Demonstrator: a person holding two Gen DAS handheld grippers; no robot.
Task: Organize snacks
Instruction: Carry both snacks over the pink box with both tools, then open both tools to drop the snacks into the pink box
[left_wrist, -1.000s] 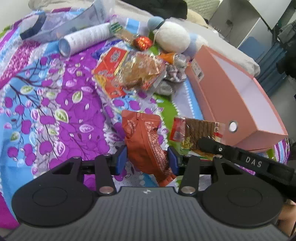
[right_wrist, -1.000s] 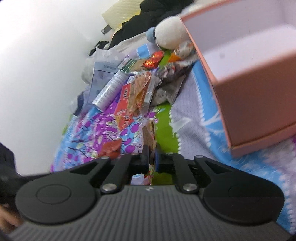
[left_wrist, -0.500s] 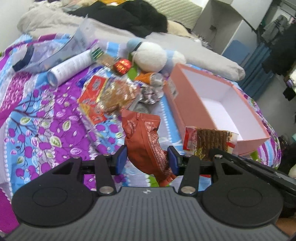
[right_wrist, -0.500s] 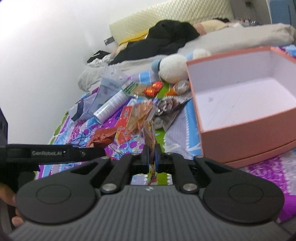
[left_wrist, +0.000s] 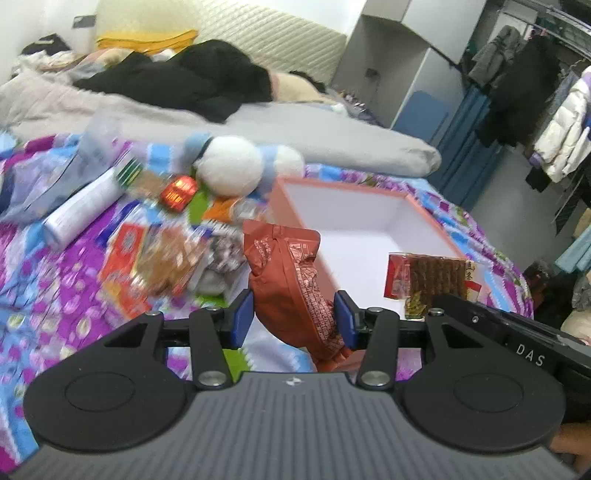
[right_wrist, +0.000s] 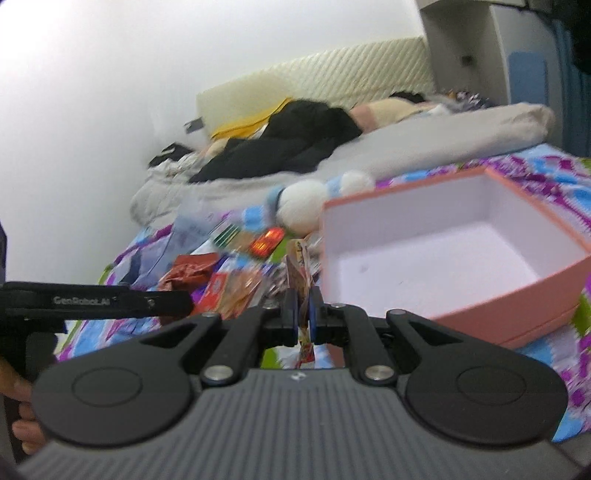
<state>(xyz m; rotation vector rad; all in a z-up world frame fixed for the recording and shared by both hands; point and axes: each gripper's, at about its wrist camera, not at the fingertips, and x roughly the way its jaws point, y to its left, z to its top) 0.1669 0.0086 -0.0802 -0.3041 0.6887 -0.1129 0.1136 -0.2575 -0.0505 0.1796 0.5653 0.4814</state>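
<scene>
Between the blue pads of the left gripper (left_wrist: 294, 319) sits a crumpled orange snack bag (left_wrist: 291, 280), pinched across its lower half, with the jaws about half spread to suit its bulk. The right gripper (right_wrist: 303, 314) has its jaws pressed almost together on the edge of a thin flat snack packet (left_wrist: 430, 275), which stands upright between them. Both packets hang clear of the bedspread (left_wrist: 55, 314).

Just beyond both grippers lies the open pink box (right_wrist: 517, 306), white inside and empty, near the right edge of the bed. The remaining snacks (left_wrist: 159, 258) lie in a loose pile on the bedspread to the left of the box, with a white tube (left_wrist: 83, 208) and a plush toy (left_wrist: 231, 170) behind them.

Hazards, as a judgement:
- The flat packet is held by one thin edge; a quick swing could pull it out short of the box.
- The orange bag is soft and air-filled; it may slide through the pads or crush.
- The two grippers work close together over one opening; simultaneous release risks a collision or a packet catching on the box rim.
</scene>
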